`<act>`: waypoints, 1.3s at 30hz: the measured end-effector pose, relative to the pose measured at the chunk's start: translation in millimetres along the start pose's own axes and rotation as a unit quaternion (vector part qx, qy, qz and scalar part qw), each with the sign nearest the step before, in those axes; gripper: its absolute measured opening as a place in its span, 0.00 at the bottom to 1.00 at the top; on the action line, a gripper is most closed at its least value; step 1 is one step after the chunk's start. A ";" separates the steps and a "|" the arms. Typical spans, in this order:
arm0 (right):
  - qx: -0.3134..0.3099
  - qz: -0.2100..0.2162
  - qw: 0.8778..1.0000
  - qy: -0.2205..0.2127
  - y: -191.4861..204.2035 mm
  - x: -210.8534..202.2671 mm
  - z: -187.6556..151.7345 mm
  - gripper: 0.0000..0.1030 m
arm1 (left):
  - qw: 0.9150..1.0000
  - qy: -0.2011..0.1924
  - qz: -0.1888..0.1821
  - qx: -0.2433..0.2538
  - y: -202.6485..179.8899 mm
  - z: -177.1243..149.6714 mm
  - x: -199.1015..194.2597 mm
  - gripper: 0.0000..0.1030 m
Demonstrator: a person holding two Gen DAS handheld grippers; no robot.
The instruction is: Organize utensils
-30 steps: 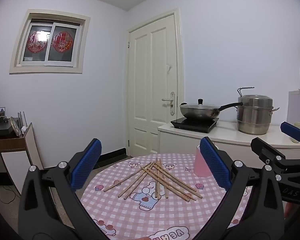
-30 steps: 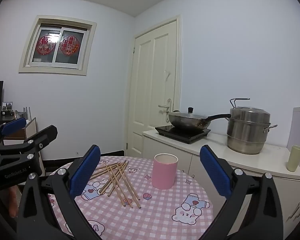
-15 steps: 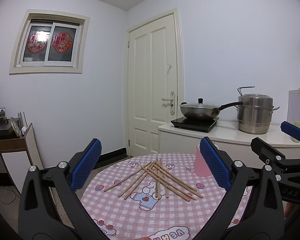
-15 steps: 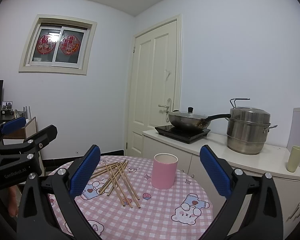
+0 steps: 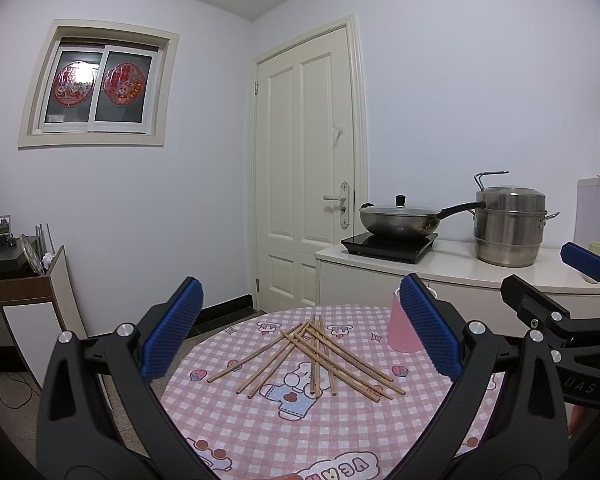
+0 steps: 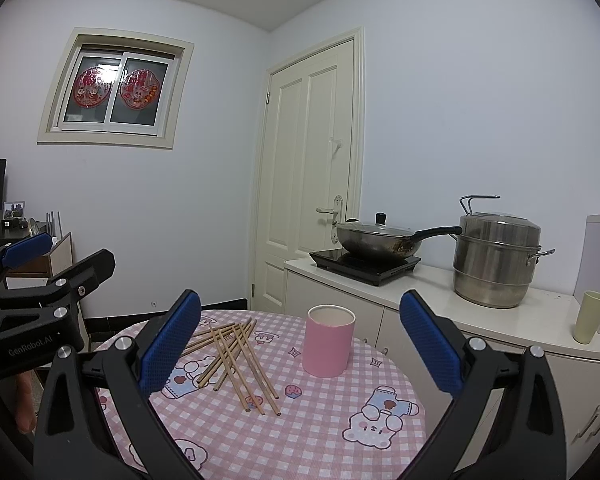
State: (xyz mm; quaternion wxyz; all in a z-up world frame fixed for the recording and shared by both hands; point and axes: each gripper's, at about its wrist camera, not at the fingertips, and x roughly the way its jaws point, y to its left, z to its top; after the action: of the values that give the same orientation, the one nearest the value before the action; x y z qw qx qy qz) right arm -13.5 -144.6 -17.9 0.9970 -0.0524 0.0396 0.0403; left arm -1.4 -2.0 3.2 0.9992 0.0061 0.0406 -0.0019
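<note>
Bottom of both frames: each wrist camera looks out between its own black arms with blue pads. Left gripper (image 5: 300, 340) jaws spread wide, nothing between them. Right gripper (image 6: 300, 340) same, released and empty. Both hang above the near edge of the round worktop (image 5: 260, 432), not touching anything on it.

Lower right of the left view: the right gripper's arm and one blue pad show side-on. Lower left of the right view: the left gripper's arm shows likewise, printed lettering on its body, a bit of the person's hand (image 6: 24, 404) under it.

Mid frame: worktop carries a pink-and-white checked cloth (image 6: 320, 420) with cartoon prints. Wooden chopsticks (image 5: 312, 356) lie loose on it in a crossed, fanned heap, all flat; several overlap. Exact count unclear. In the right view the heap (image 6: 236, 356) sits left of centre.

Just beyond: pink cup (image 6: 329, 341) stands upright on the cloth, open top, right of the chopsticks, near but apart from them. In the left view the right-hand pad covers part of it (image 5: 400, 332).

Farther, right side of frame: a white counter (image 6: 428, 288) with a black hob, a lidded wok (image 6: 376, 238) on the hob, steel steamer pot (image 6: 496, 264) beside it, pale green cup (image 6: 588, 316) at far right.

Back: closed cream door (image 5: 308, 168), window (image 5: 98, 86) upper left with red decals.
</note>
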 end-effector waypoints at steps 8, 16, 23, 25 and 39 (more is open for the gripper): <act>0.000 0.000 1.000 0.001 -0.9 3.3 -6.3 0.93 | 1.000 0.001 -0.001 0.000 -1.0 -1.9 1.5 0.94; 0.000 0.000 1.000 0.003 -0.7 4.4 -10.6 0.93 | 1.000 0.003 -0.001 0.002 -3.4 -5.2 3.2 0.94; -0.001 0.000 1.000 0.004 -0.5 4.0 -12.4 0.93 | 1.000 0.004 -0.001 0.003 -3.8 -6.7 3.8 0.94; -0.001 0.000 1.000 0.004 0.1 3.9 -13.0 0.93 | 1.000 0.004 -0.002 0.002 -3.2 -6.4 4.0 0.94; -0.001 0.002 1.000 0.010 2.9 5.5 -16.1 0.93 | 1.000 0.005 -0.002 0.002 -2.9 -6.5 4.1 0.94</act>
State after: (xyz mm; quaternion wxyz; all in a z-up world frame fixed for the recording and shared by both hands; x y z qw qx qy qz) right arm -9.5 -143.0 -34.5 0.9965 -0.0533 0.0493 0.0416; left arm 2.2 -4.9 -3.7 0.9989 0.0084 0.0453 -0.0036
